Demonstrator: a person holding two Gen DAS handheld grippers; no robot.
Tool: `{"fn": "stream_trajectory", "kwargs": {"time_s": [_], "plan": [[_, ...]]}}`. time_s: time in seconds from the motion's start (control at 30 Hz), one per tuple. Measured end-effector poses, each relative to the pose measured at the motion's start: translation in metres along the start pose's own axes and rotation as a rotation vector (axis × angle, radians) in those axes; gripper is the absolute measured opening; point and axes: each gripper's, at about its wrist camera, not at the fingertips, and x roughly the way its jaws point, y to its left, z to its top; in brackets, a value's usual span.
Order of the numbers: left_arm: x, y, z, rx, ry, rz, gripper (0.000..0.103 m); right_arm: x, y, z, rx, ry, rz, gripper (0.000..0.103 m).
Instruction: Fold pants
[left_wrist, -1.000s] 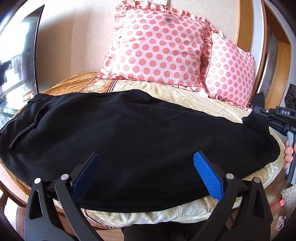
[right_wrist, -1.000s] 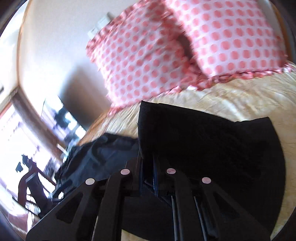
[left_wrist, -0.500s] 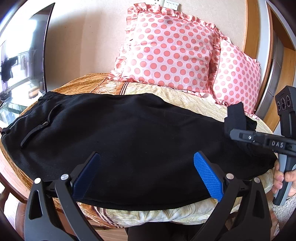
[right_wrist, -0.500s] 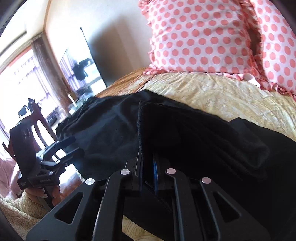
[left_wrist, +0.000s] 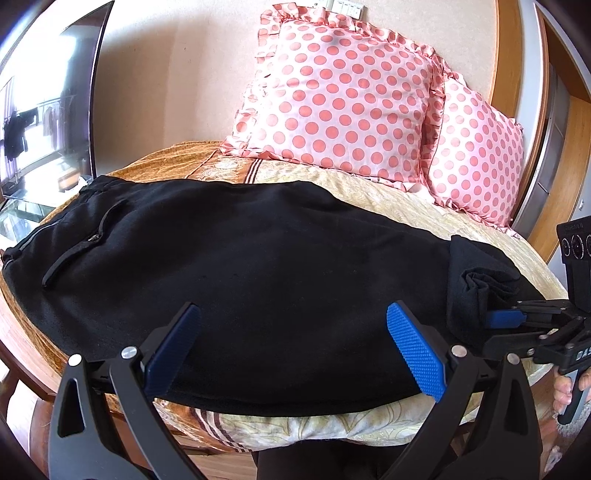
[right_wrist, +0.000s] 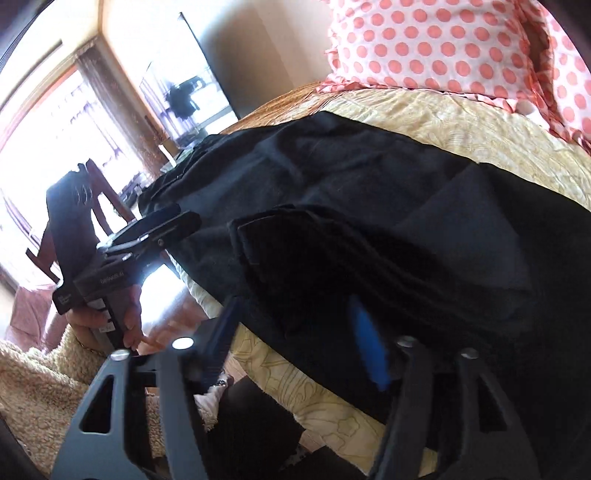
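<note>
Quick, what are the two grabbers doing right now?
Left gripper: open, holding nothing, over the black fleece pants.
Right gripper: jaws just opened, pants cuff loose between them.

Black left claw (left_wrist: 295, 350) with ribbed blue pads (left_wrist: 415, 350).

Both grippers' jaws apart

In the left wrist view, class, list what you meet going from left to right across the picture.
Dark flat television screen → zipped pocket of the black fleece pants → large pink polka-dot ruffled pillow → smaller pink polka-dot pillow → right gripper, jaws just opened at the rumpled pants cuff.
</note>
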Motion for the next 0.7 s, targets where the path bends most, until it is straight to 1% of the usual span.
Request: {"fn": "stream_trajectory", "kwargs": {"time_s": [0.1,0.13,0.2,0.23,0.3,0.37,0.4,0.47,0.57,0.63,0.7], "plan": [[-0.001,0.0,0.0,0.005,-0.002,-0.001,0.101,-0.017,-0.015,-0.002,0.117,-0.049,0.055,0.077],[-0.001,0.001,0.0,0.003,-0.003,-0.003,0.101,-0.018,-0.022,-0.001,0.16,-0.047,0.074,0.077],[0.0,0.002,0.0,-0.003,-0.001,-0.007,0.101,-0.015,-0.034,-0.001,0.225,-0.023,0.077,0.077],[0.0,0.003,0.0,-0.005,-0.001,-0.008,0.101,-0.014,-0.038,0.001,0.234,-0.019,0.057,0.077],[0.0,0.003,0.0,-0.008,-0.001,-0.008,0.101,-0.014,-0.043,0.013,0.228,-0.042,-0.011,0.077],[-0.001,0.003,0.001,-0.008,-0.004,-0.006,0.101,-0.013,-0.04,0.032,0.18,-0.097,-0.084,0.077],[-0.002,0.003,0.001,-0.009,-0.004,-0.004,0.101,-0.011,-0.034,0.043,0.145,-0.129,-0.094,0.077],[-0.004,0.004,0.001,-0.01,-0.005,0.0,0.101,-0.009,-0.025,0.058,0.092,-0.18,-0.061,0.077],[-0.011,0.007,0.001,-0.007,-0.018,0.015,0.101,-0.011,-0.021,0.063,0.103,-0.239,0.002,0.077],[-0.015,0.012,0.0,-0.006,-0.03,0.035,0.101,-0.013,-0.022,0.057,0.102,-0.238,-0.019,0.077],[-0.016,0.018,0.0,-0.018,-0.036,0.044,0.101,-0.01,-0.019,0.047,0.074,-0.209,-0.053,0.077]]}}
